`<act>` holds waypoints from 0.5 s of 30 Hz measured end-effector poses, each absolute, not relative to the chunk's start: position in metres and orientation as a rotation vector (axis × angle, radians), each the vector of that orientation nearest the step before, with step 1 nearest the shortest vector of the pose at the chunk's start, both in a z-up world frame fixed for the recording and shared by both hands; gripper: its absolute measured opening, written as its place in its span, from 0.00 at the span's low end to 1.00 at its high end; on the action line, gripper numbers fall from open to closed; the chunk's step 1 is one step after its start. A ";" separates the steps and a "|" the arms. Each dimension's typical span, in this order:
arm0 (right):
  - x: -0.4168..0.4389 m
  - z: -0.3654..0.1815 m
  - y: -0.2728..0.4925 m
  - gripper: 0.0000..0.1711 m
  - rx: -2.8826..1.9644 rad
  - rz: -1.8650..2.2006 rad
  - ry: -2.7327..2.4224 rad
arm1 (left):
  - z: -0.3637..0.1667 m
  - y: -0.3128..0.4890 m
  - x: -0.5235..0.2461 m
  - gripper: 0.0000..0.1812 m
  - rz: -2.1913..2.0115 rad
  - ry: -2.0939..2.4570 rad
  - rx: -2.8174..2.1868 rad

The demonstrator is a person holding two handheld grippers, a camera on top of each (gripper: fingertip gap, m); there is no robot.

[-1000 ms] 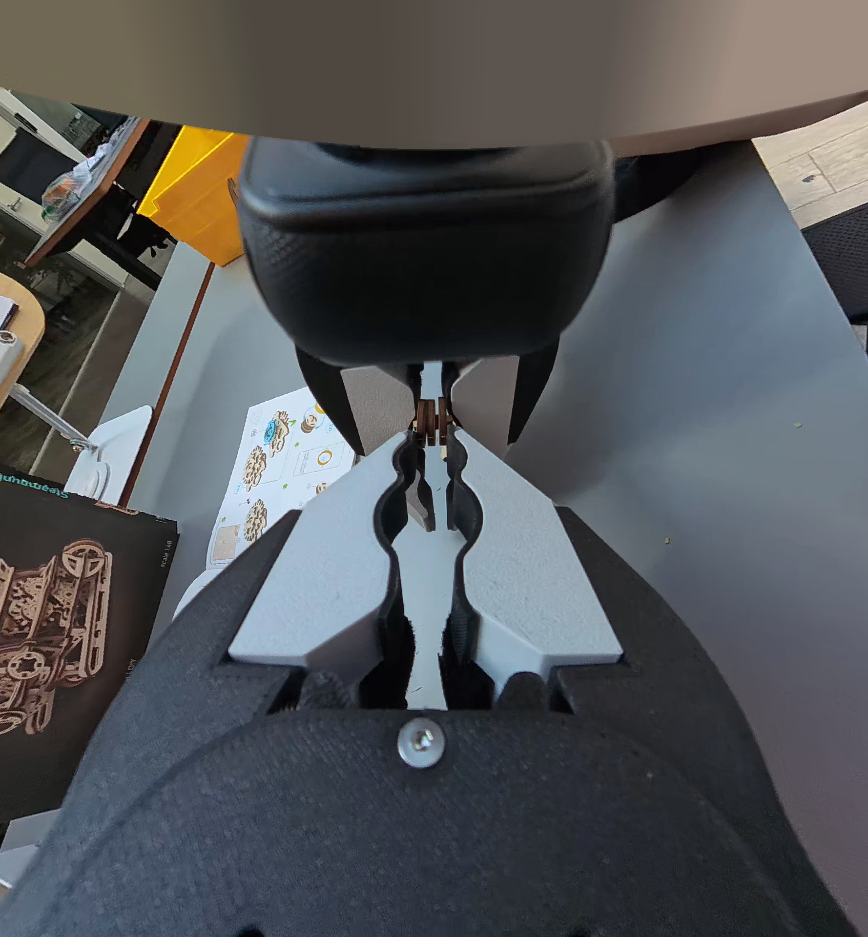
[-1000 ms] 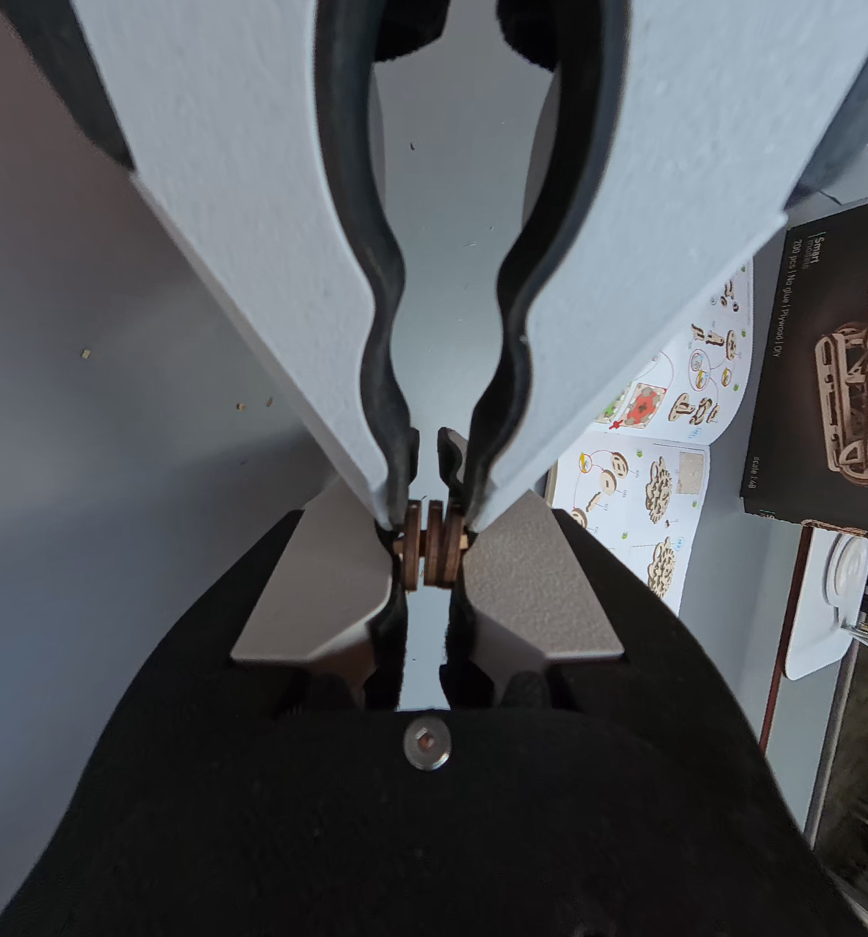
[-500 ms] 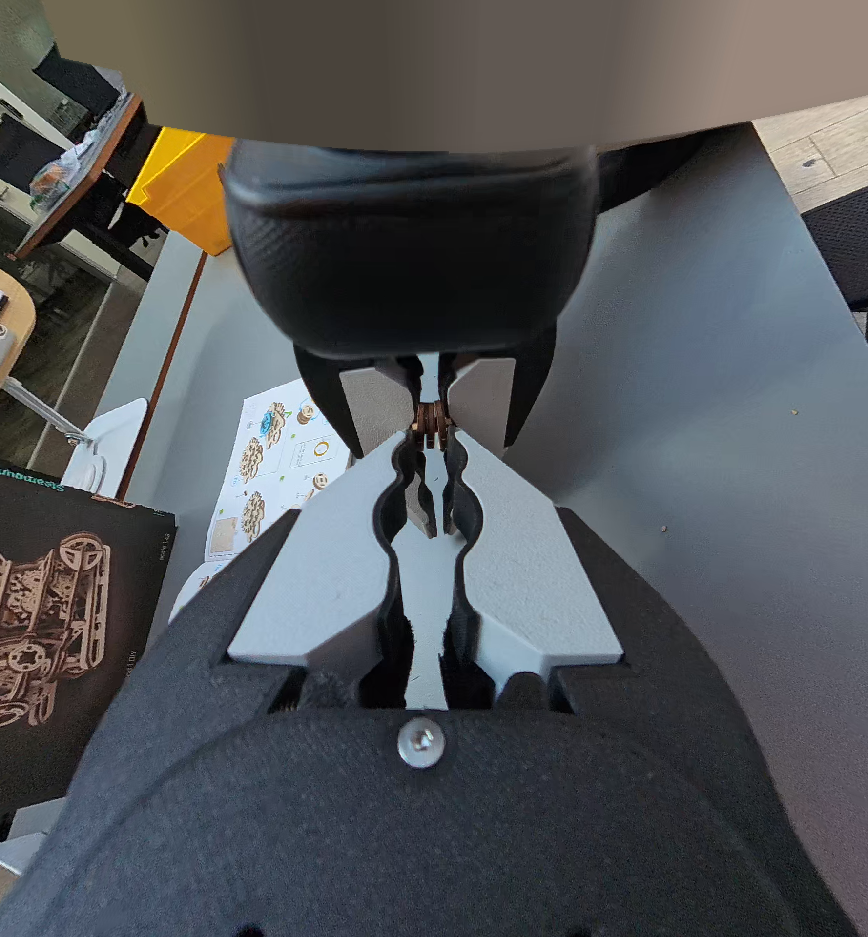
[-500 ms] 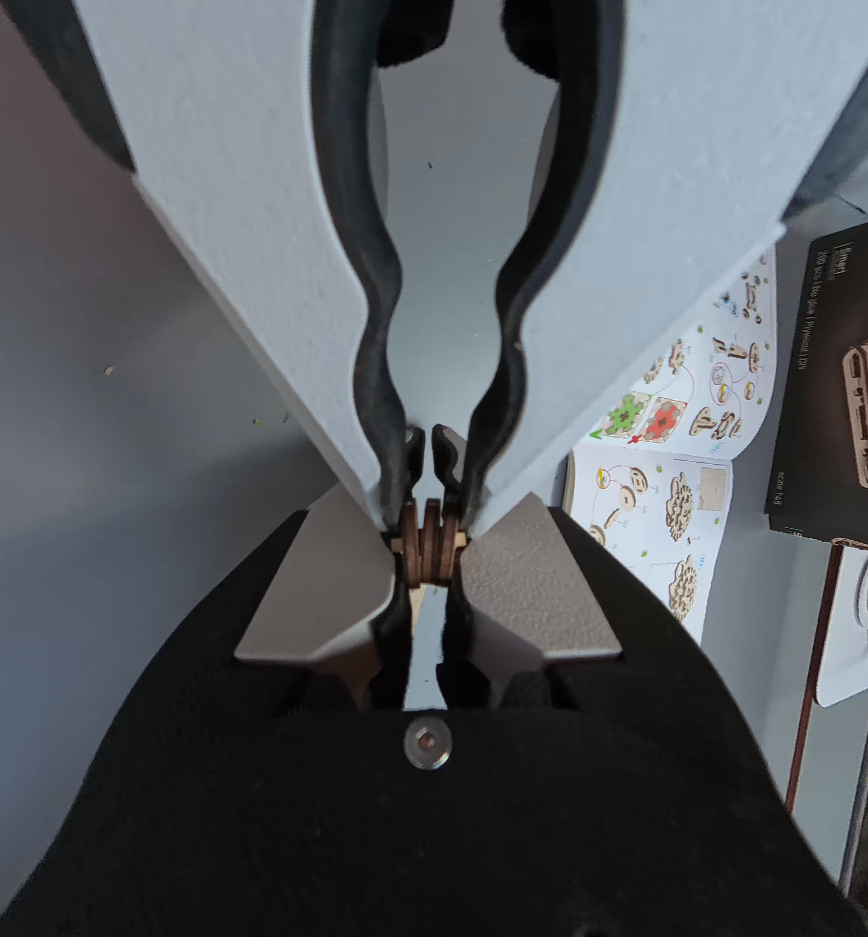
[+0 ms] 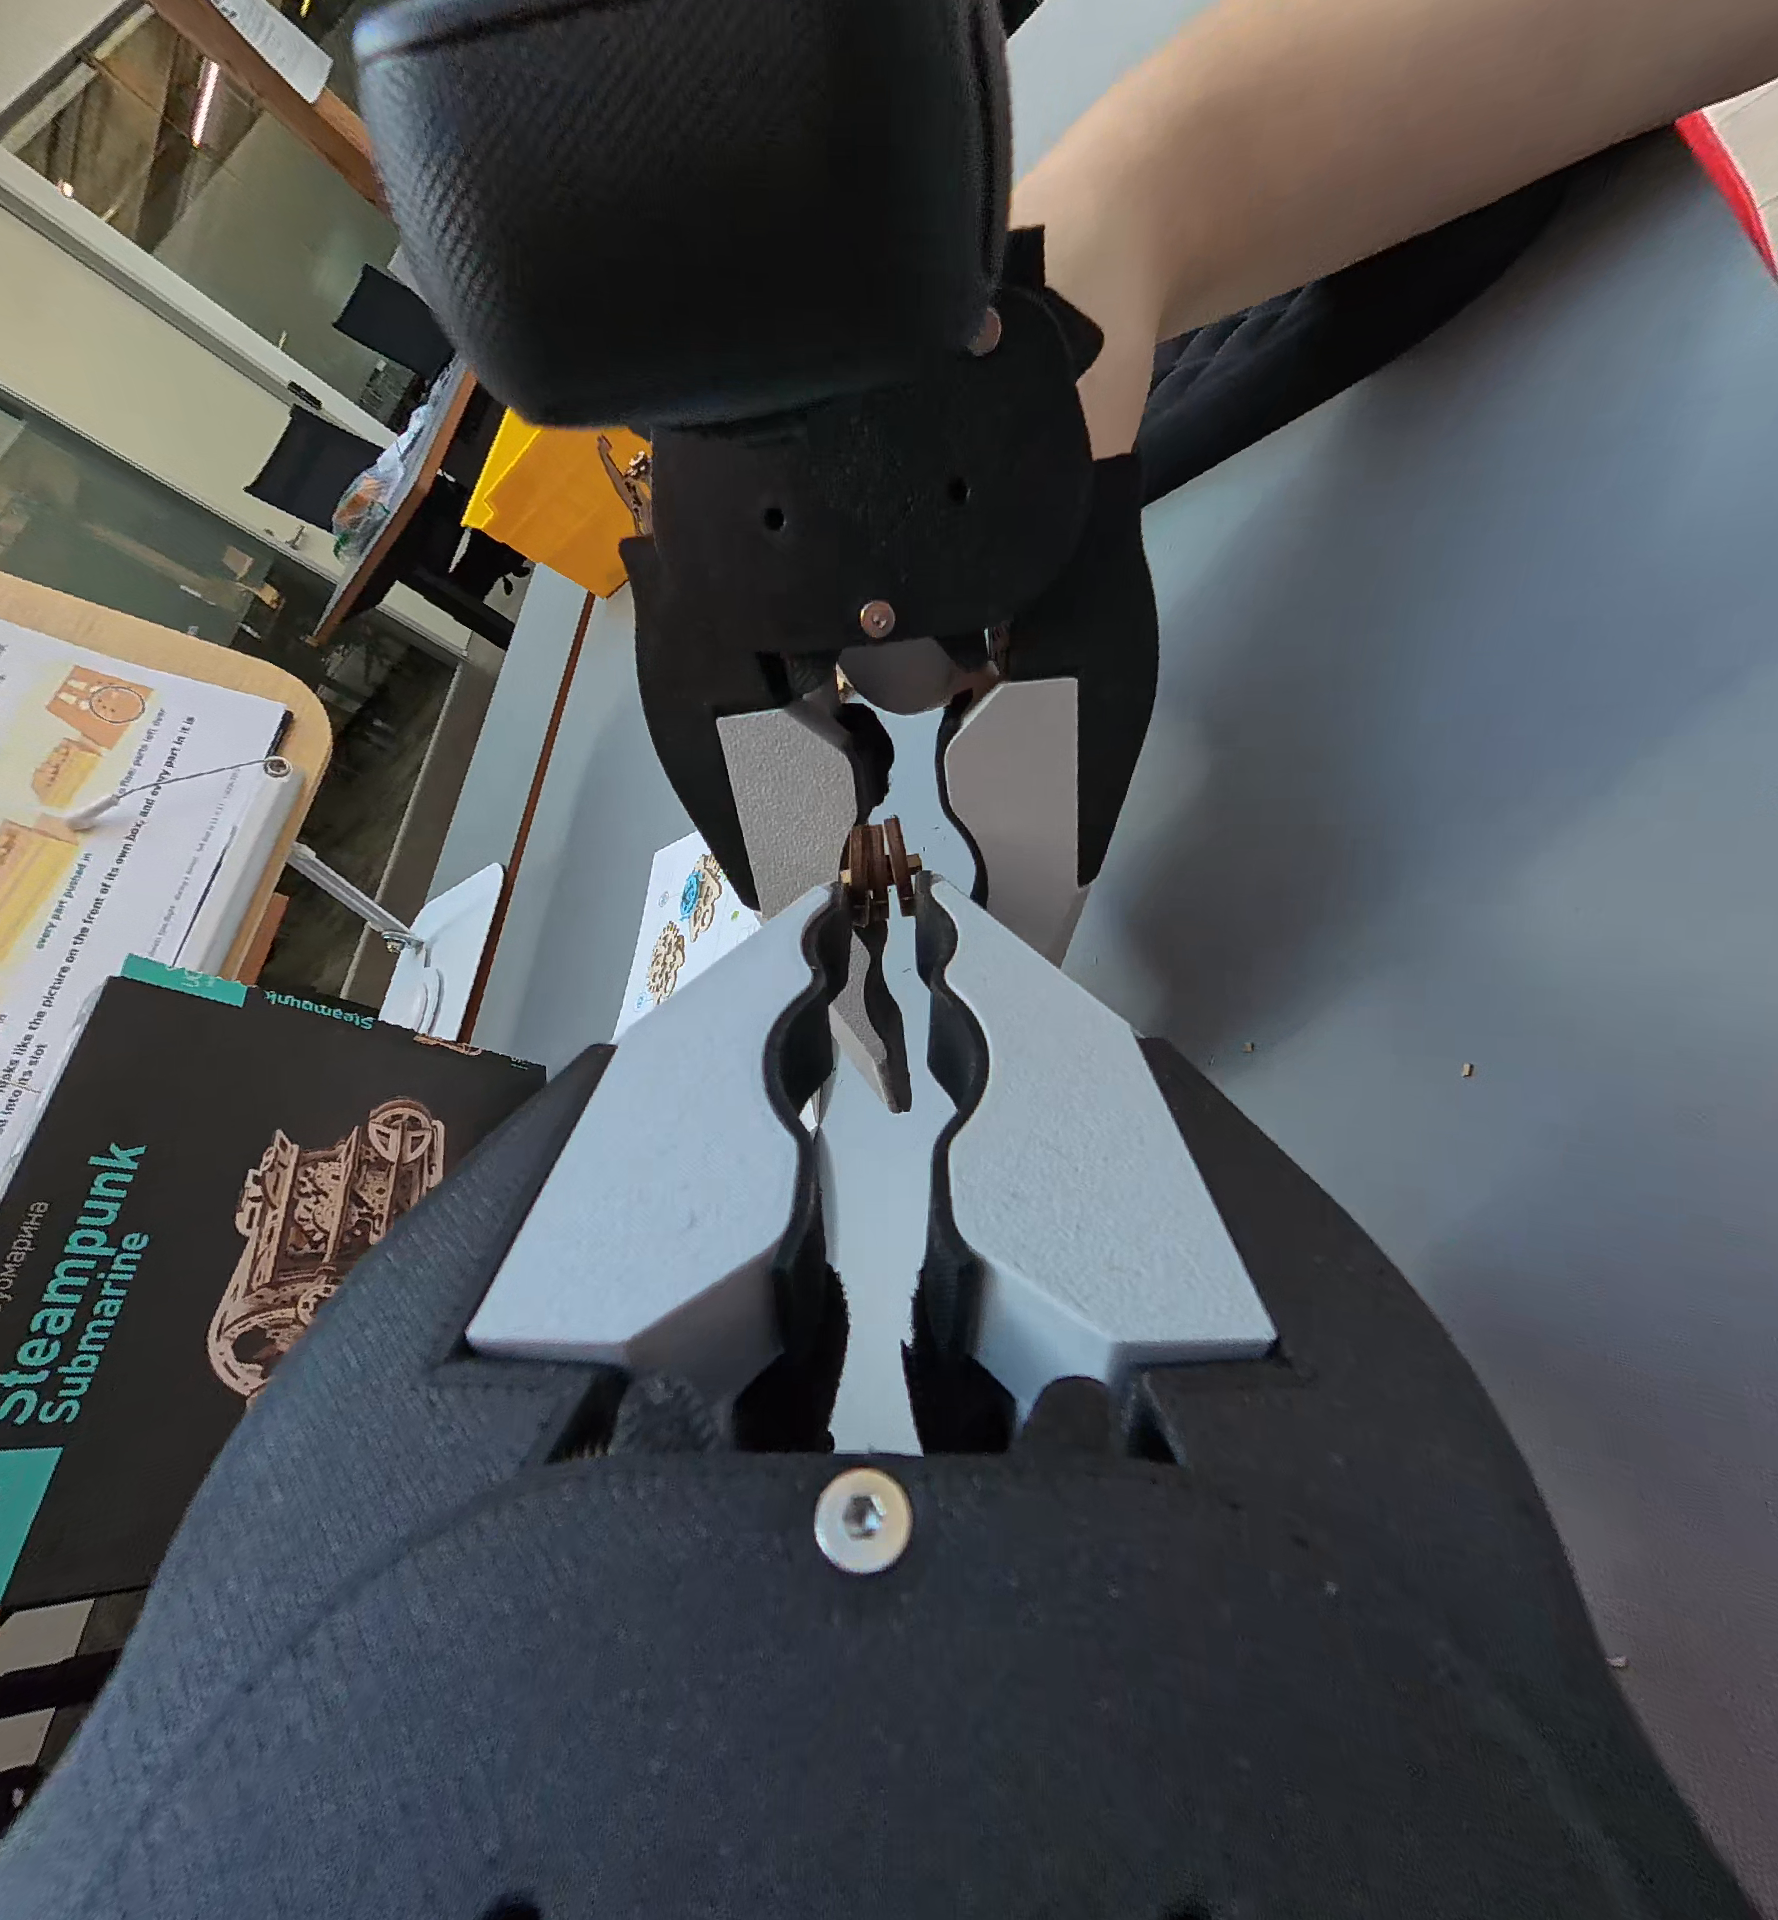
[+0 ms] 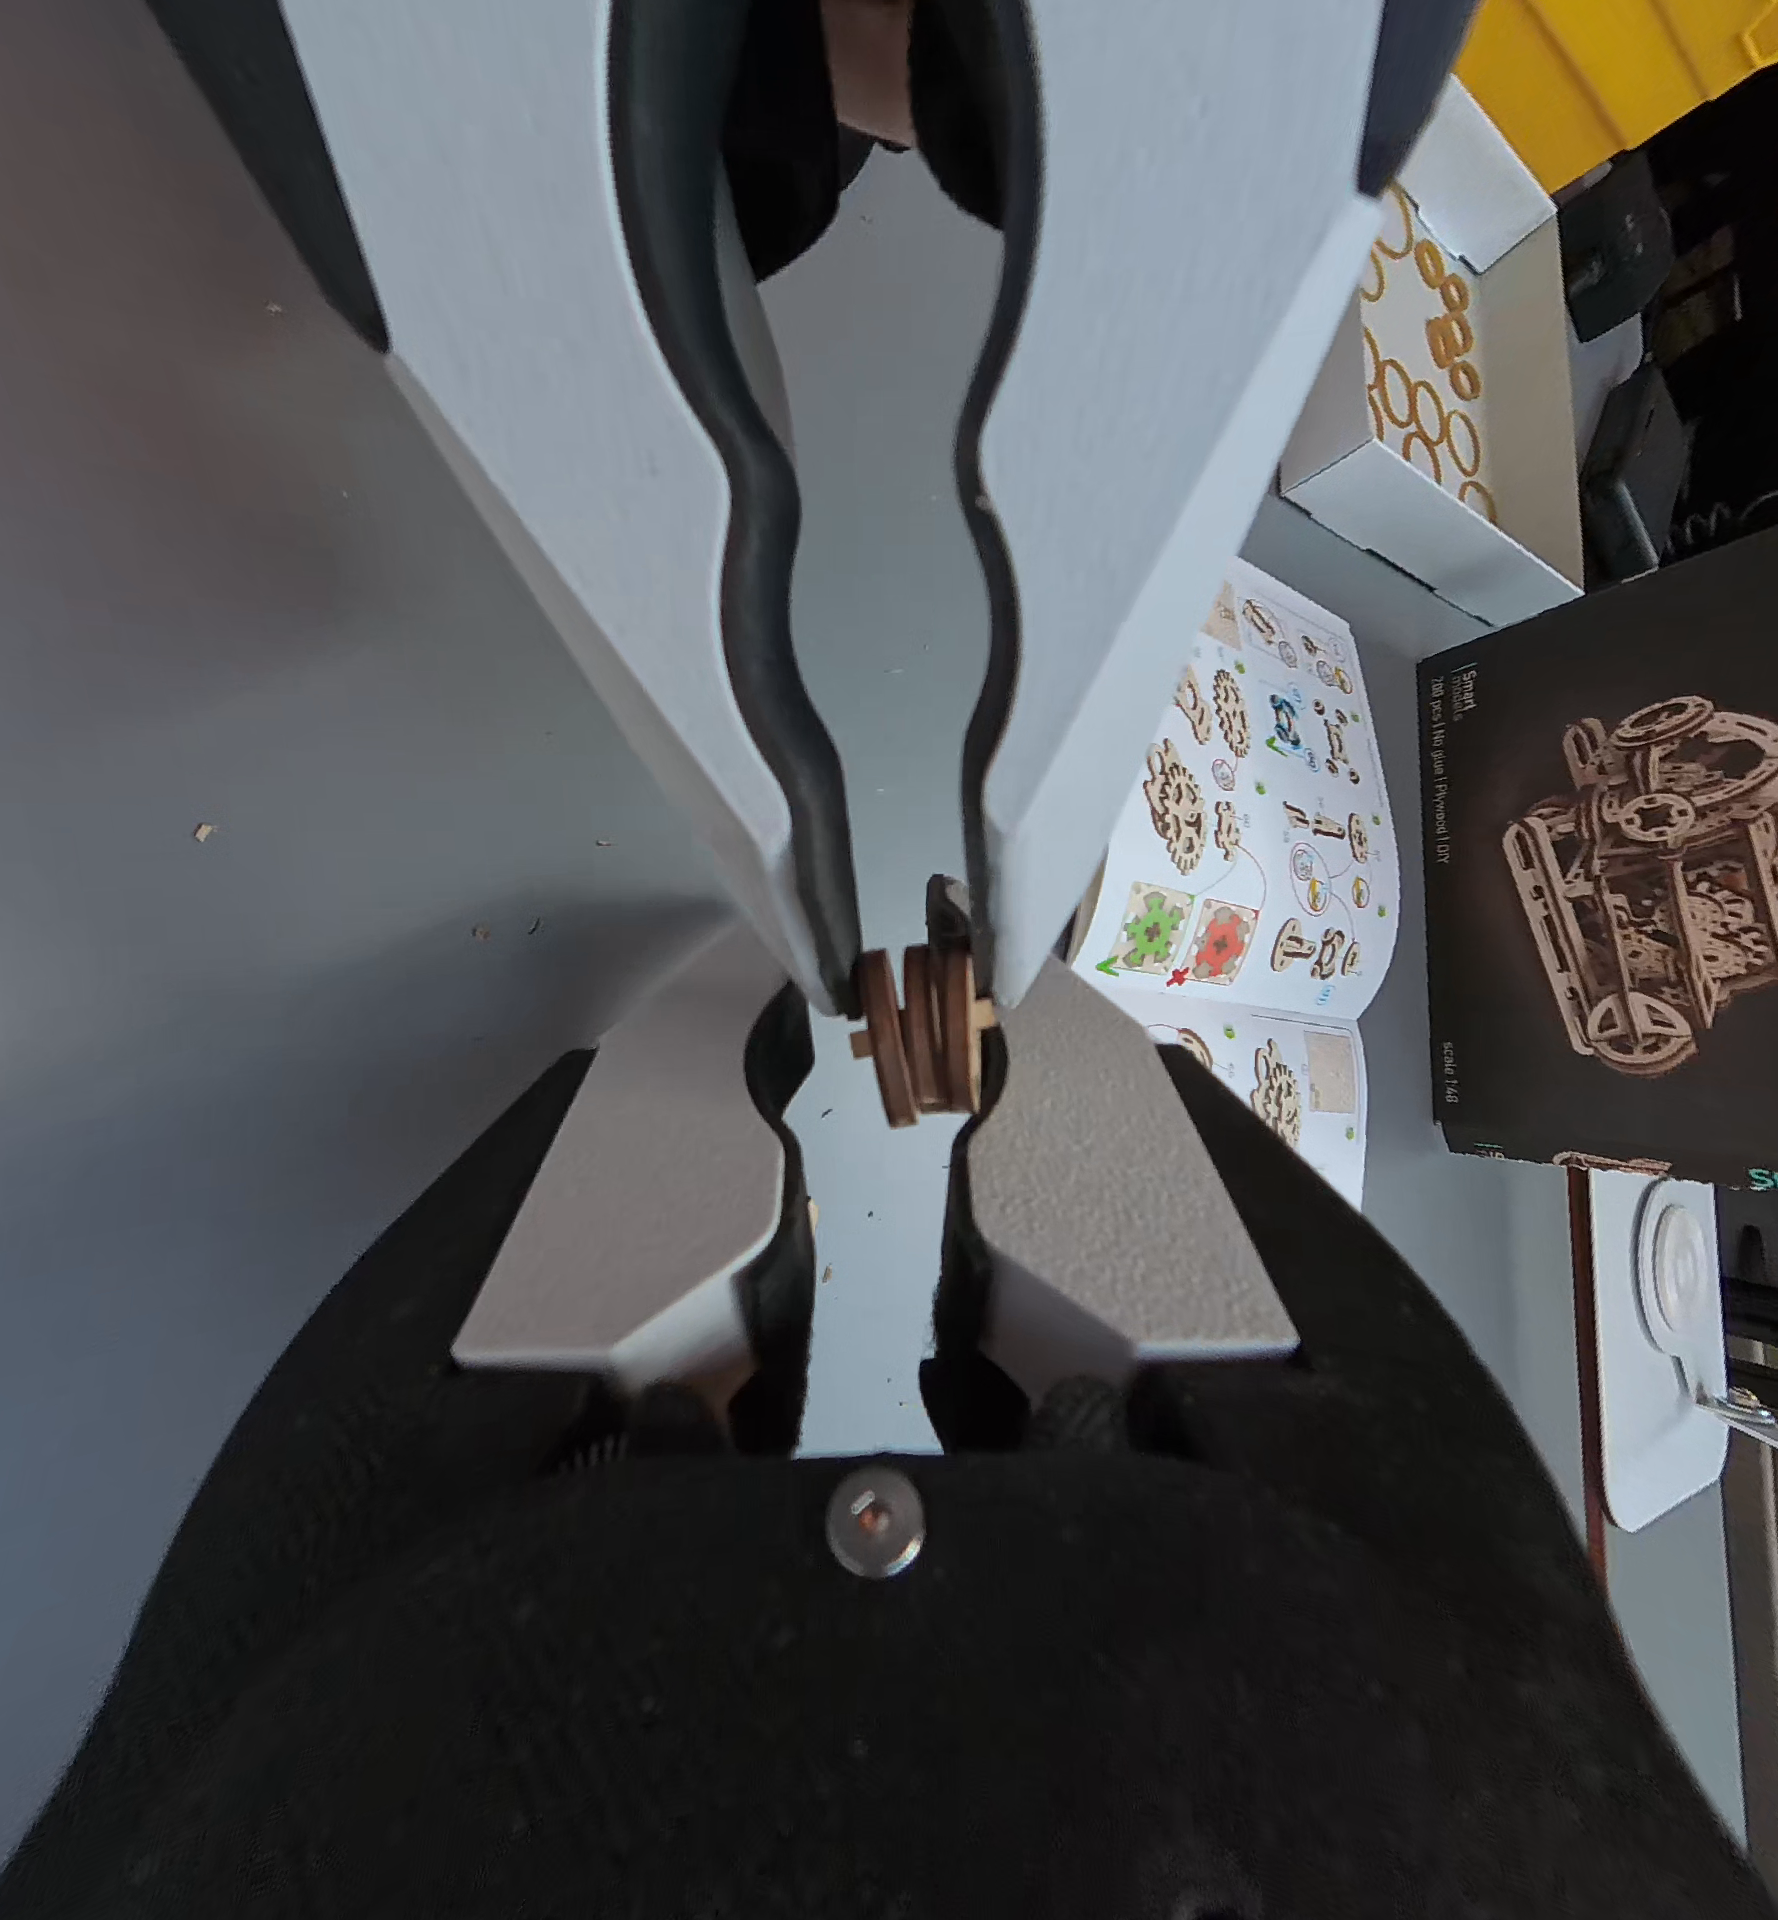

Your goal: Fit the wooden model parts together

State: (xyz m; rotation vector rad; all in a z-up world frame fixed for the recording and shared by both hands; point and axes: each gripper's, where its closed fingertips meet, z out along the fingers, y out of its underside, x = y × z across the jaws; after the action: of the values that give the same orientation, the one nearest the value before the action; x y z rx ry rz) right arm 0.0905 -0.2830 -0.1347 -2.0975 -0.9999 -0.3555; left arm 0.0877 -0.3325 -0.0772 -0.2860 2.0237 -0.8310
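**Right gripper lets go; the wooden piece stays with the left**

Backing off from the joint, the right gripper [image 6: 877, 1081] has spread its jaws and drawn away. Half a second ago both grippers pinched the little stack of wooden discs [image 6: 916, 1039] from opposite ends. Now the right jaws stand clearly apart, the discs in the gap between them with daylight on the left side.

From left to right in the left wrist view, the dark model box [image 5: 137, 1247] lies at the left edge. The instruction booklet [image 5: 672, 935] is farther off beside it. In the middle, the left gripper [image 5: 880, 912] has its jaws closed on the discs [image 5: 877, 868], held in the air above the grey counter [image 5: 1487, 883]. The open right gripper hangs just beyond them, with a person's forearm [image 5: 1280, 177] behind it at the far right.

The squeeze looks finished, so the push-fit step is probably over. In the right wrist view the discs sit tilted on their small cross-shaped axle. The leftmost disc stands slightly apart from the other two, so full seating is uncertain and it may need another press.
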 end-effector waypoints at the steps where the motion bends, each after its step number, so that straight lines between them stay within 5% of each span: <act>1: 0.091 -0.136 -0.283 0.10 -2.096 -0.359 -1.005 | -0.078 -0.333 0.088 0.06 -0.828 2.029 -0.286; 8: 0.091 -0.144 -0.281 0.11 -2.143 -0.329 -0.988 | -0.083 -0.337 0.087 0.06 -0.820 2.054 -0.270; 15: 0.085 -0.141 -0.279 0.02 -2.112 -0.321 -1.000 | -0.083 -0.337 0.086 0.06 -0.859 2.055 -0.288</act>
State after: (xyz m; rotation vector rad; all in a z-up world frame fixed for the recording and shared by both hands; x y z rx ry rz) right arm 0.0854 -0.2795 -0.1414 -2.1116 -1.0003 -0.3212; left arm 0.0860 -0.3366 -0.0831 -0.2877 2.0554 -0.8587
